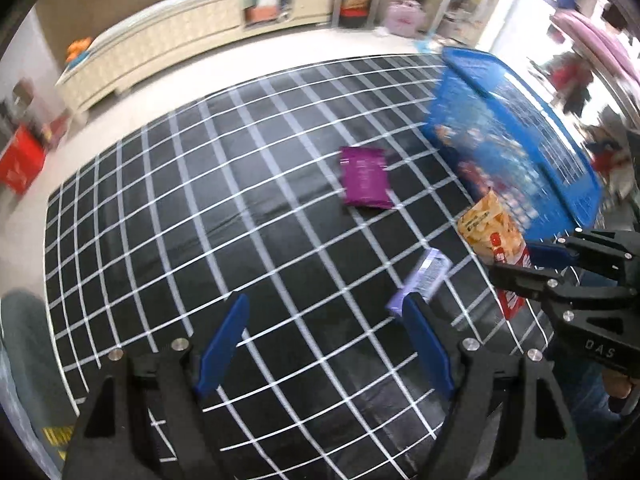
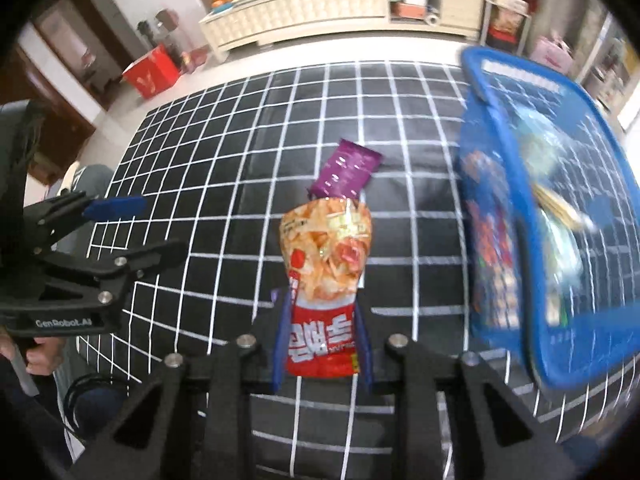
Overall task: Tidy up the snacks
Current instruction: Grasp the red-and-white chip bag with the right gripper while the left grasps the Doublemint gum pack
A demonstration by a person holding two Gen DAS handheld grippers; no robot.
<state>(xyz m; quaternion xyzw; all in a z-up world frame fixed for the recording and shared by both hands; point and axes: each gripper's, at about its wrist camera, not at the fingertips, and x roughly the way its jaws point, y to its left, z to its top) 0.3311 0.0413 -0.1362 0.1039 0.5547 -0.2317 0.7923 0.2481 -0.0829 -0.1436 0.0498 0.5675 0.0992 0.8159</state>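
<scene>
Black cloth gridded in white covers the table (image 1: 256,208). Nearest, the right gripper (image 2: 322,320) is clenched on one orange-and-red chip bag (image 2: 326,256); the left gripper (image 1: 324,340) stands released, nothing between its pads. One pale lilac packet (image 1: 424,276) and one purple pouch (image 1: 366,178) lie beyond. One blue basket (image 2: 500,120) of snacks sits at the right edge; open cloth spreads left.

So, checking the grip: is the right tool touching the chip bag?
Touching. The right wrist view shows the right tool shut on the chip bag.
</scene>
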